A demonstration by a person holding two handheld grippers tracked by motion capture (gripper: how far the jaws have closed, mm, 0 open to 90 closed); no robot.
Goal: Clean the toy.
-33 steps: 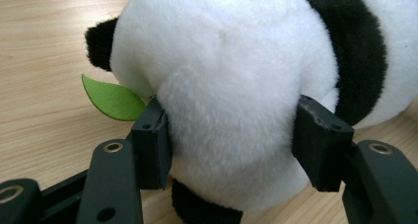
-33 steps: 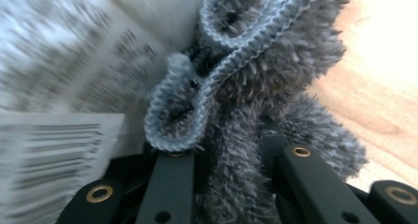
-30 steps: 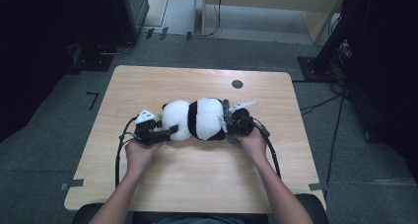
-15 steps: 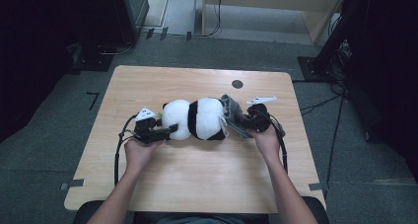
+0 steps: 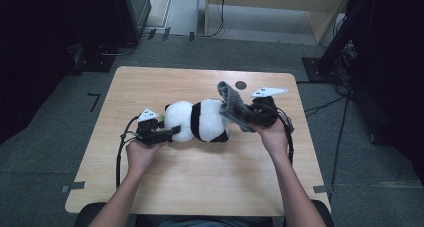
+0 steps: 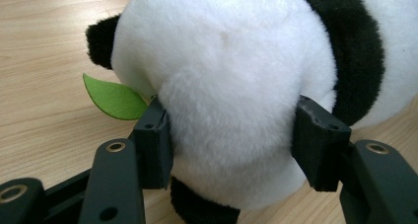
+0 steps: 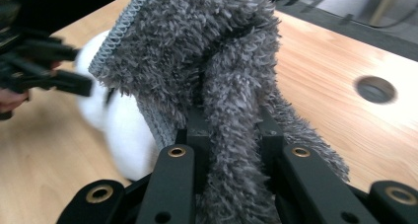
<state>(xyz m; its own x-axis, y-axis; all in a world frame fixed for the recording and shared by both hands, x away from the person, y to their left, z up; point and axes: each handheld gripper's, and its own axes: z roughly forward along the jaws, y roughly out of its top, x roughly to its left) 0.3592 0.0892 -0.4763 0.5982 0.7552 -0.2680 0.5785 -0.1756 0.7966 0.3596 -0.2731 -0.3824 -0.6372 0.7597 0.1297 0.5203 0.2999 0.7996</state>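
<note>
Panda's (image 6: 231,86) face hidden; grey cloth (image 7: 212,71) over the right tool's (image 7: 230,130) pads; blurred left tool (image 7: 44,61).

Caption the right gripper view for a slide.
Right gripper shut on a fuzzy grey cloth, lifted above the wooden table beside the plush panda.

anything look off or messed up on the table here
Nothing looks damaged or spilled. The panda plush lies on its side, head clamped in the left gripper, a green felt leaf poking out. The right gripper pinches a bunched grey cloth.
</note>
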